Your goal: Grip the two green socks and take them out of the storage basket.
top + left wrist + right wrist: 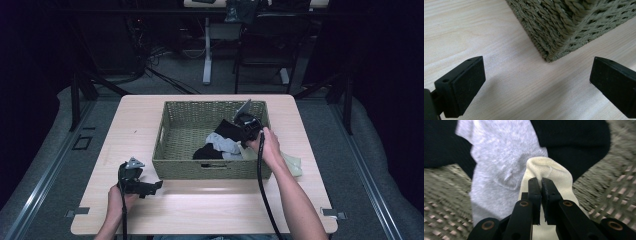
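Note:
A woven olive basket point(210, 170) stands mid-table with socks inside. My right gripper point(247, 131) reaches into its right half; in the right gripper view its jaws point(541, 180) are shut on the toe end of a cream sock point(549, 170). The cream sock point(292, 163) trails over the basket's front right corner onto the table. Under it lie a light grey sock point(499, 157) point(225, 144) and black socks point(574, 140) point(230, 129). My left gripper point(155, 186) rests low over the table by the basket's front left corner point(564, 25), open point(536, 75), with nothing between its pads.
The wooden table point(200, 200) has bare room in front of the basket and on its left side. Beyond the far edge stand a chair and desk legs point(206, 65) on a dark floor. Both forearms enter from the near edge.

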Demonstrator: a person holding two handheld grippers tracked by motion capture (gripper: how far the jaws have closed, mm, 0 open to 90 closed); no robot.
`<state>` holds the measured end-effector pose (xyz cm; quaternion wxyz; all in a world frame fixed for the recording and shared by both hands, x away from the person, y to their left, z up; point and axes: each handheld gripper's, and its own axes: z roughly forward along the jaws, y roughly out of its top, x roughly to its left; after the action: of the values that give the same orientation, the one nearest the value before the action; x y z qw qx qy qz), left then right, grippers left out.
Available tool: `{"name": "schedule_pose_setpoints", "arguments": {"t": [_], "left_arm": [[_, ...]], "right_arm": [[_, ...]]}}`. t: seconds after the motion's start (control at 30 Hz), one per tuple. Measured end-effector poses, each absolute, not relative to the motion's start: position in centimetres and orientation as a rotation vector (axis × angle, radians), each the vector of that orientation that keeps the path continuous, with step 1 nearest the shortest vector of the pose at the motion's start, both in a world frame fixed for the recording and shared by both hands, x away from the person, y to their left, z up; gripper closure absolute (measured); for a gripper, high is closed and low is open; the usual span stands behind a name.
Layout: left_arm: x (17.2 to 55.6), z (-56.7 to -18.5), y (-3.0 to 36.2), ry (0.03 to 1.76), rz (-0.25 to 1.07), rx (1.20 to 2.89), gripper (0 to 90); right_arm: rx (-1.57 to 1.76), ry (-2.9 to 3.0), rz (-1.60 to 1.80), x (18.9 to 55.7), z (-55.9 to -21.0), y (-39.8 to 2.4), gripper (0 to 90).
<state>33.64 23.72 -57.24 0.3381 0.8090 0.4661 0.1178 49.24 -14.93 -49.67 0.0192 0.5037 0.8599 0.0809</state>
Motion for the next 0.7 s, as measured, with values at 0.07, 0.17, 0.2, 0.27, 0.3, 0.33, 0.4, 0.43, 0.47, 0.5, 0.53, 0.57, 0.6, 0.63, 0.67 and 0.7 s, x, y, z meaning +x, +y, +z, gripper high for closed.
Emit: {"name": "schedule_pose_setpoints", "arguments": {"t": [0.07, 0.17, 0.2, 0.27, 0.3, 0.33, 0.4, 0.43, 0.47, 0.5, 0.53, 0.57, 0.6, 0.63, 0.67, 0.7], "left_arm": [[33.7, -57.2, 23.7, 1.209, 0.307, 2.111, 0.2], [33.6, -57.3, 23.7, 1.211, 0.312, 2.106, 0.2], [33.6, -57.3, 23.7, 1.212, 0.311, 2.104, 0.2], [33.6, -57.3, 23.7, 1.212, 0.311, 2.104, 0.2], [33.6, -57.3, 23.7, 1.212, 0.311, 2.104, 0.2], [33.6, -57.3, 23.7, 1.213, 0.31, 2.103, 0.2], [33.6, -57.3, 23.6, 1.213, 0.31, 2.104, 0.2], [33.6, -57.3, 23.6, 1.212, 0.31, 2.103, 0.2], [33.6, -57.3, 23.6, 1.213, 0.311, 2.104, 0.2], [33.6, -57.3, 23.6, 1.213, 0.311, 2.104, 0.2], [33.6, -57.3, 23.6, 1.212, 0.311, 2.104, 0.2], [33.6, -57.3, 23.6, 1.211, 0.309, 2.105, 0.2], [33.6, -57.3, 23.6, 1.211, 0.309, 2.104, 0.2], [33.6, -57.3, 23.6, 1.211, 0.309, 2.104, 0.2], [33.6, -57.3, 23.6, 1.211, 0.309, 2.104, 0.2], [33.6, -57.3, 23.6, 1.211, 0.309, 2.104, 0.2]], "right_arm": [[1.542, 2.666, 0.258, 49.1, -48.5, -15.1, 86.2], [1.523, 2.661, 0.29, 48.8, -46.7, -15.3, 86.2], [1.523, 2.653, 0.307, 48.7, -46.3, -15.3, 86.2], [1.516, 2.65, 0.336, 48.6, -45.3, -15.5, 86.2], [1.522, 2.638, 0.35, 48.6, -44.9, -15.5, 86.2], [1.511, 2.645, 0.353, 48.6, -44.4, -15.7, 86.2], [1.514, 2.636, 0.368, 48.5, -43.6, -15.7, 86.2], [1.511, 2.63, 0.38, 48.4, -43.2, -15.7, 86.2], [1.498, 2.644, 0.371, 48.4, -42.8, -15.8, 86.2], [1.498, 2.644, 0.371, 48.4, -42.8, -15.8, 86.2], [1.498, 2.639, 0.391, 48.4, -42.0, -15.9, 86.2], [1.496, 2.643, 0.388, 48.4, -41.6, -15.9, 86.2], [1.49, 2.64, 0.392, 48.4, -41.3, -15.9, 86.2], [1.494, 2.632, 0.404, 48.3, -41.0, -15.8, 86.2], [1.485, 2.634, 0.415, 48.3, -40.6, -15.8, 86.2], [1.473, 2.644, 0.405, 48.4, -40.3, -15.8, 86.2]]}}
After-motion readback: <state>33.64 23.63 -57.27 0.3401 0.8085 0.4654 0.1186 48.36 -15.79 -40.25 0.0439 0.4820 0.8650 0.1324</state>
